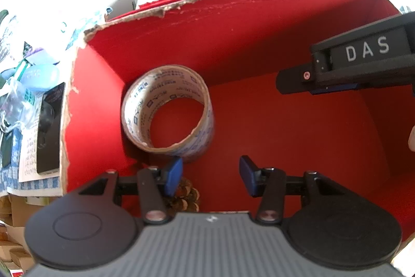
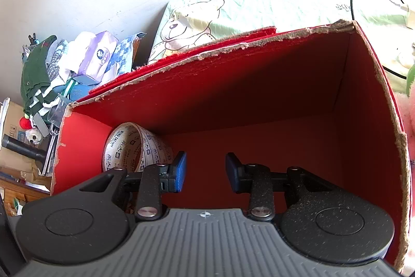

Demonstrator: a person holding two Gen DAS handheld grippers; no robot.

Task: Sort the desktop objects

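Tape roll (image 1: 167,110) lies inside red box (image 1: 259,25).

White letters "DAS": on the black right gripper (image 1: 363,53). Printed "WING TAI TAPE": repeated on the cardboard-cored roll of printed packing tape (image 2: 135,147).

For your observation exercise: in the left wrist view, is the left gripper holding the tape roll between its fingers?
No. The left gripper is open with nothing between its fingers, and the tape roll sits free on the red box floor.
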